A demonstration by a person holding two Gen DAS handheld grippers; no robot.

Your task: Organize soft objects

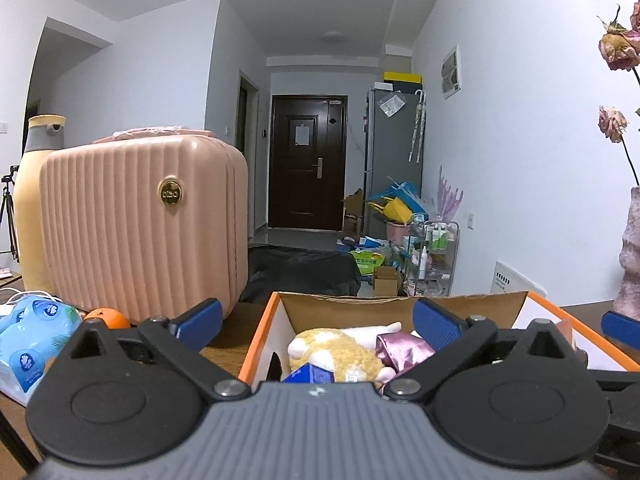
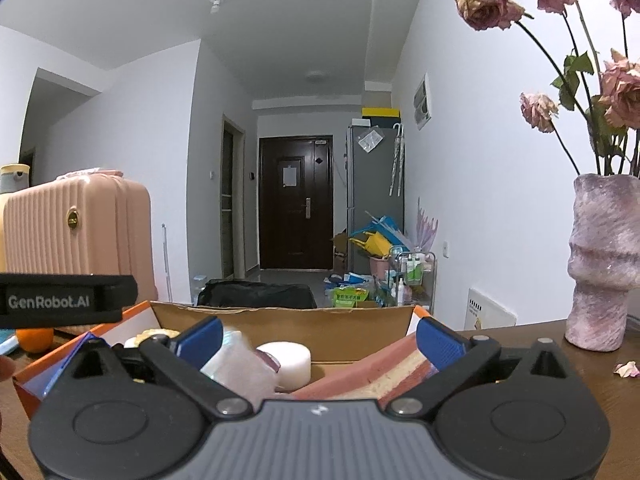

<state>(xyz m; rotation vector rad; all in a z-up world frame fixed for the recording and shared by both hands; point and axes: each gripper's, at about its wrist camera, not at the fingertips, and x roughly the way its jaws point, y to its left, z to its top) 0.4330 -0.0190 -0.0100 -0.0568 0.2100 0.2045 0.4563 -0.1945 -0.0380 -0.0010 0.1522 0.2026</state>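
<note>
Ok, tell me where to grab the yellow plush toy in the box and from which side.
Grip the yellow plush toy across its rounded body, coming from above through the open top of the orange-edged box. It lies on its side, wedged against the shiny pink pouch, so the box walls block a side approach. The left tongs stand open.

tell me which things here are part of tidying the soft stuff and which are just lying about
Part of the job: box, plush toy, pink pouch, white sponge.

Just lying about: suitcase, orange, vase, tissue pack.
</note>
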